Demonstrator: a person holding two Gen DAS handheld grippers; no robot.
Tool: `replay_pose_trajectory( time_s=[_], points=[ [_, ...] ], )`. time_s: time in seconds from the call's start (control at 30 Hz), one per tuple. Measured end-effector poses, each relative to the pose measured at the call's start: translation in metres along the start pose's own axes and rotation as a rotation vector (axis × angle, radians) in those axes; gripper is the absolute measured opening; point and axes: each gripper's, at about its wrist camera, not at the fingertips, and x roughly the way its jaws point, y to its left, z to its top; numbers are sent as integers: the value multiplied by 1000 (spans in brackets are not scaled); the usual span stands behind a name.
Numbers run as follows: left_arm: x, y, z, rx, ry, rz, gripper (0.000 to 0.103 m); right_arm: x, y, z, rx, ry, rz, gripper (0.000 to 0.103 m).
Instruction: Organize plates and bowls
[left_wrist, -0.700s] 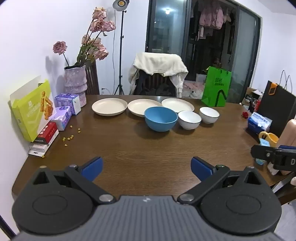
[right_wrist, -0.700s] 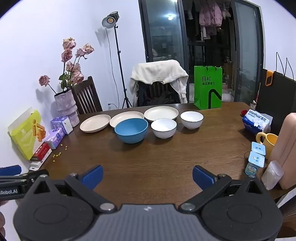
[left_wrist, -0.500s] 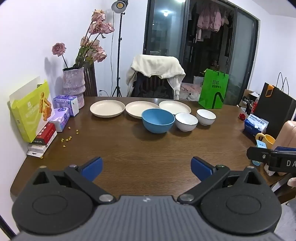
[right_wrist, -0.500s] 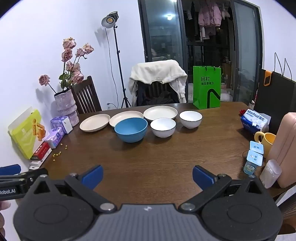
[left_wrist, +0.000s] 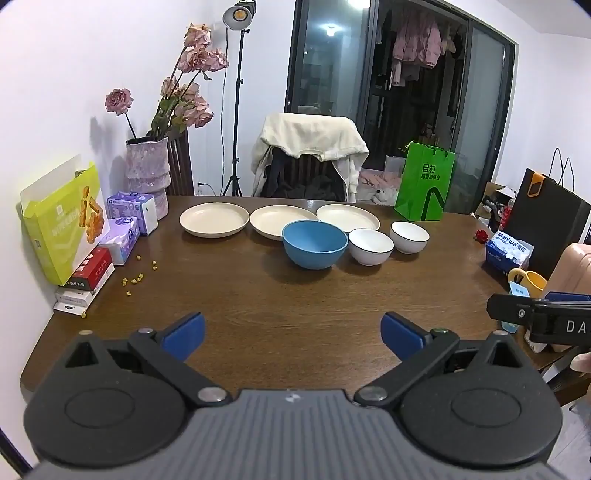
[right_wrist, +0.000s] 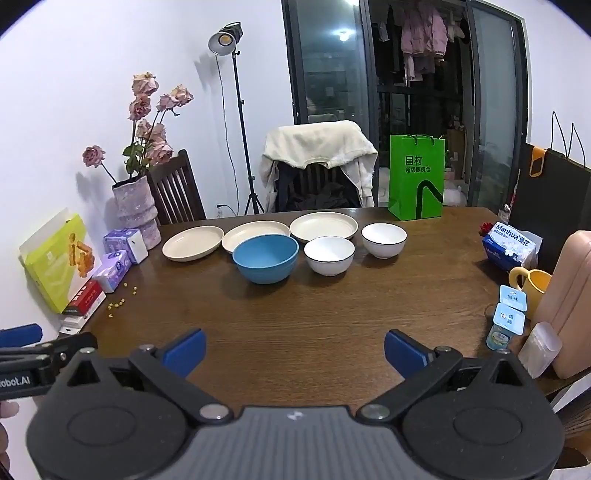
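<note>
Three cream plates lie in a row at the far side of the brown table (left_wrist: 295, 302): a left plate (left_wrist: 214, 219), a middle plate (left_wrist: 275, 220) and a right plate (left_wrist: 348, 217). In front of them stand a blue bowl (left_wrist: 314, 243) and two white bowls (left_wrist: 370, 246) (left_wrist: 409, 236). The same blue bowl (right_wrist: 265, 257) and white bowls (right_wrist: 328, 255) (right_wrist: 383, 239) show in the right wrist view. My left gripper (left_wrist: 293, 334) hangs open over the near table edge, nothing between its blue pads. My right gripper (right_wrist: 294, 354) is open likewise, far short of the dishes.
Along the left edge are a vase of pink roses (left_wrist: 147, 177), tissue packs (left_wrist: 131, 211), a yellow-green box (left_wrist: 61, 229) and scattered yellow crumbs (left_wrist: 138, 277). At right stand a green bag (left_wrist: 424, 182), a tissue box (right_wrist: 511, 245), a yellow mug (right_wrist: 532, 284) and yogurt cups (right_wrist: 508, 319). A draped chair (left_wrist: 308, 162) stands behind the table.
Both grippers have drawn back and tilted up slightly, so the dishes sit a little farther off. Jaws stay wide. No dish has moved.
</note>
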Motion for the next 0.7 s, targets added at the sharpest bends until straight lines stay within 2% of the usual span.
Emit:
replay_pose_trajectory(
  time_s=[0.7],
  points=[
    [0,-2,0,-2,6,1,103,0,-1,1,0,3,-5,103]
  ],
)
